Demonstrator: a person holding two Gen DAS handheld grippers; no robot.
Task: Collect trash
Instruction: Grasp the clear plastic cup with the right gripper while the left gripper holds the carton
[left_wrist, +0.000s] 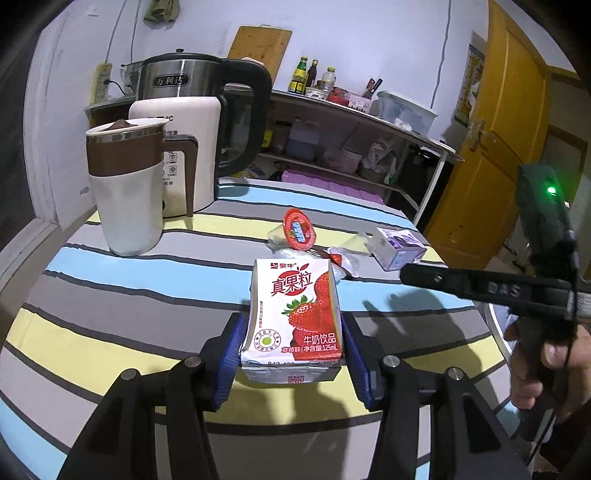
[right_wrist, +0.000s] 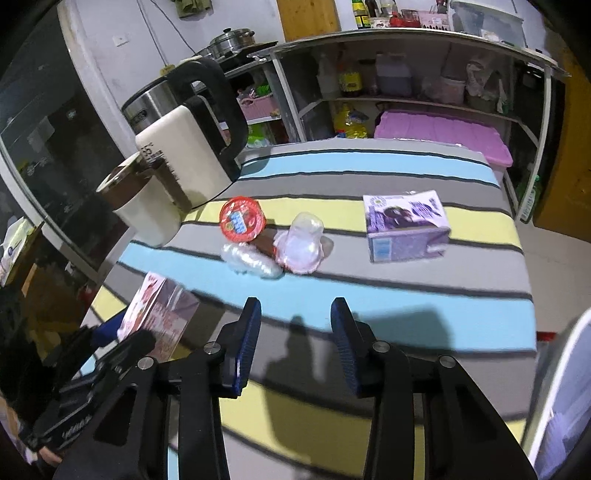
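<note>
My left gripper (left_wrist: 293, 328) is shut on a strawberry milk carton (left_wrist: 295, 314), its blue pads pressing both sides, above the striped tablecloth (left_wrist: 110, 314). The carton also shows in the right wrist view (right_wrist: 159, 314), at the lower left. My right gripper (right_wrist: 295, 317) is open and empty above the cloth; it shows in the left wrist view (left_wrist: 413, 275) at the right. Beyond it lie a red-lidded jelly cup (right_wrist: 242, 219), a crumpled clear wrapper (right_wrist: 253, 262), an empty clear cup (right_wrist: 303, 240) and a purple carton (right_wrist: 406, 225).
A brown-and-white mug (left_wrist: 127, 184) and a cream kettle (left_wrist: 188, 147) stand at the table's far left, a steel kettle (left_wrist: 207, 81) behind. A shelf rack (right_wrist: 406, 74) stands past the table. A white rim (right_wrist: 565, 387) is at the right edge.
</note>
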